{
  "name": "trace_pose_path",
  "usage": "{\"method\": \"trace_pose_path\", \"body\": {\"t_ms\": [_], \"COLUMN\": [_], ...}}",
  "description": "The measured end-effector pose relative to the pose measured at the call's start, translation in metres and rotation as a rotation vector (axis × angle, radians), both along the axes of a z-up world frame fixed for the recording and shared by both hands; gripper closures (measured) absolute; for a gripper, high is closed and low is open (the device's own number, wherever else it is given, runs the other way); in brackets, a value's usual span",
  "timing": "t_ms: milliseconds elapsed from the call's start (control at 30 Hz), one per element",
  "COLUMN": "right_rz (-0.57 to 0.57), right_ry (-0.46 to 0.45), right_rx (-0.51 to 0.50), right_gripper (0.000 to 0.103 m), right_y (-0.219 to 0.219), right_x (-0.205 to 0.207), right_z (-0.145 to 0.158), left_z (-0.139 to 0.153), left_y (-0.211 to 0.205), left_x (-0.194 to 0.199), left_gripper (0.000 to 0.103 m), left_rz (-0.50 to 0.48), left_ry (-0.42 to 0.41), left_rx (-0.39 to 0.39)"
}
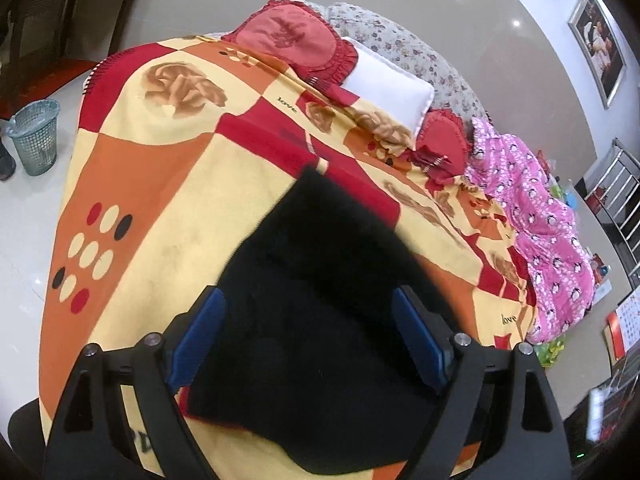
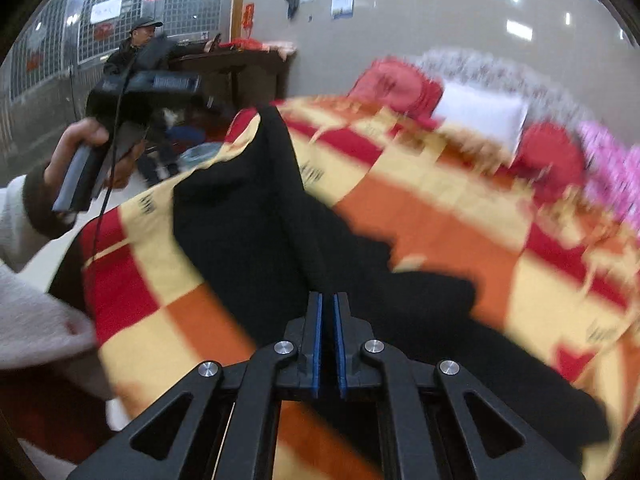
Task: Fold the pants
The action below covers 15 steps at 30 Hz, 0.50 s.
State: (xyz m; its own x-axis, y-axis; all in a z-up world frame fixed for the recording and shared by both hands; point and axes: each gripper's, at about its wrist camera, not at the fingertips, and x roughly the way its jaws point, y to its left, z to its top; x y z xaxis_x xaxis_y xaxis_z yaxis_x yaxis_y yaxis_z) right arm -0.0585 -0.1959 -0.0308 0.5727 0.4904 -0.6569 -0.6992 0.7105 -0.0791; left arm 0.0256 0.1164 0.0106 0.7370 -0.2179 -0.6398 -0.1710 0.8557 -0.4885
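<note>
Black pants (image 1: 320, 300) lie on a bed under a patterned red, orange and cream blanket (image 1: 160, 168). In the left wrist view my left gripper (image 1: 308, 320) is open, its blue-padded fingers (image 1: 200, 332) wide apart above the near part of the pants, holding nothing. In the right wrist view my right gripper (image 2: 328, 308) is shut on a fold of the black pants (image 2: 260, 208), lifting the cloth into a ridge. My left gripper (image 2: 120, 120) also shows there at the far left, held in a hand. The right view is motion-blurred.
Red frilled cushions (image 1: 296, 40), a white pillow (image 1: 388, 80) and a pink quilt (image 1: 540, 220) lie at the head and far side of the bed. A mesh waste bin (image 1: 34, 136) stands on the floor left. A man (image 2: 138, 44) stands by a dark table (image 2: 240, 68).
</note>
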Motion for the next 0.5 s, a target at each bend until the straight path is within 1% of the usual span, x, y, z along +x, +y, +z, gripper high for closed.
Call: {"method": "trace_pose_path", "body": {"t_ms": [33,67,100,167,200,233,300,367,400,433,467,500], "right_rz": [-0.001,-0.009,-0.019,-0.037,-0.045,-0.054,-0.071,-0.085,-0.08,-0.065,-0.056,-0.045], "right_ry": [0.024,0.044,0.064,0.103,0.11,0.115,0.118,0.098,0.084,0.067,0.051,0.031], "right_rx": [-0.002,-0.006,-0.003,0.023,0.033,0.041,0.045,0.048,0.048,0.046,0.039,0.031], "right_gripper": [0.102,0.103,0.103,0.103,0.103,0.103,0.103,0.097,0.093,0.077,0.055,0.046], "right_y": [0.001,0.001,-0.001,-0.005,-0.007,-0.01,-0.014,-0.017,-0.016,-0.015,-0.011,-0.006], "right_x": [0.001,0.001,0.003,0.007,0.011,0.013,0.016,0.016,0.014,0.01,0.005,0.003], "right_z": [-0.008,-0.016,-0.023,-0.03,-0.031,-0.032,-0.03,-0.023,-0.02,-0.017,-0.015,-0.014], "left_z": [-0.001,-0.002,-0.004,-0.01,-0.016,-0.021,-0.032,-0.037,-0.038,-0.039,-0.04,-0.042], "left_y": [-0.002,-0.003,-0.003,-0.004,-0.003,-0.003,0.0,0.004,0.007,0.009,0.011,0.013], "left_x": [-0.002,-0.004,-0.006,-0.008,-0.007,-0.007,-0.003,-0.005,-0.005,-0.005,-0.003,0.0], "left_gripper": [0.015,0.015,0.014,0.008,0.003,0.001,0.001,0.001,0.001,0.001,0.001,0.001], "left_rz": [-0.002,-0.002,-0.001,0.004,0.016,0.022,0.042,0.074,0.09,0.101,0.111,0.116], "left_ry": [-0.006,-0.009,-0.01,-0.005,0.011,0.023,0.063,0.071,0.068,0.068,0.072,0.075], "left_rx": [-0.005,-0.014,-0.022,-0.042,-0.049,-0.054,-0.068,-0.066,-0.065,-0.063,-0.056,-0.051]}}
